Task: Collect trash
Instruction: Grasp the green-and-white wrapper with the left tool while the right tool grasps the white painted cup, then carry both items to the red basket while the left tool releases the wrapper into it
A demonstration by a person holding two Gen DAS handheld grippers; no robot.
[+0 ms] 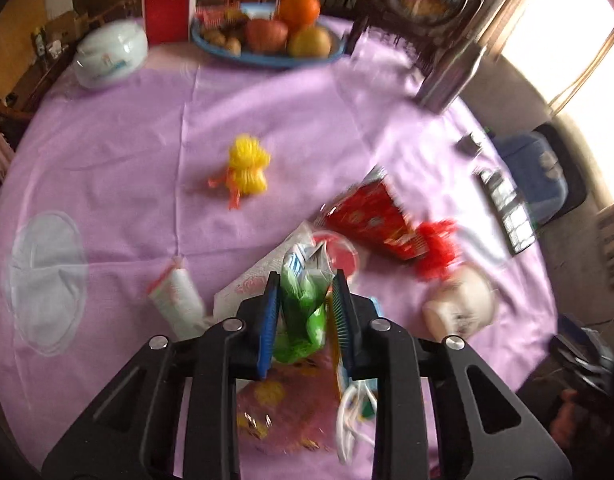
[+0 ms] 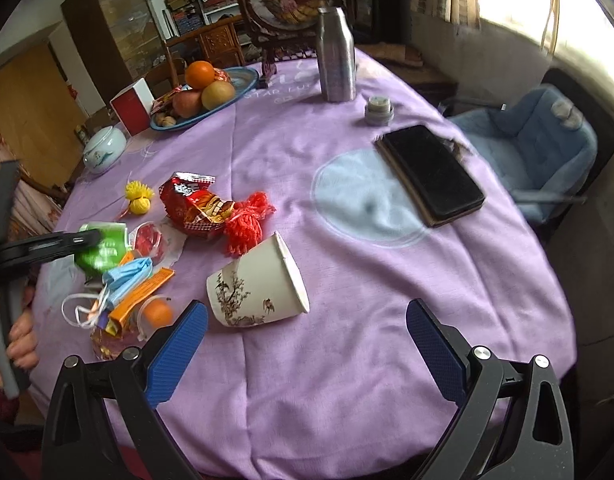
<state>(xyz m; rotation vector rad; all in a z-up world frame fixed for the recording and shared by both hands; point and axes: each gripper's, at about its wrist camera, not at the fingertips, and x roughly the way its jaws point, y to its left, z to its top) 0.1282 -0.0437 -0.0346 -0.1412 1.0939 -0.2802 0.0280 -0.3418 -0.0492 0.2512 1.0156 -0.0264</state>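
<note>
My left gripper (image 1: pixel 305 280) is shut on a crumpled green wrapper (image 1: pixel 301 316), above a heap of trash at the table's near edge. It also shows in the right wrist view (image 2: pixel 101 246), gripped by the left gripper (image 2: pixel 93 236). The heap holds a blue face mask (image 2: pixel 127 276), an orange packet (image 2: pixel 141 294) and a clear red-lined lid (image 2: pixel 147 236). A red snack bag (image 2: pixel 195 204), red mesh (image 2: pixel 245 222) and yellow mesh (image 2: pixel 139 196) lie further in. A tipped paper cup (image 2: pixel 257 284) lies just ahead of my open, empty right gripper (image 2: pixel 307 326).
On the purple tablecloth (image 2: pixel 347 360) stand a fruit plate (image 2: pixel 223 92), a red box (image 2: pixel 133 106), a white lidded jar (image 2: pixel 105 148), a steel bottle (image 2: pixel 335 56), a small tin (image 2: pixel 379 110) and a black phone (image 2: pixel 433 172). A blue chair (image 2: pixel 539 136) stands at the right.
</note>
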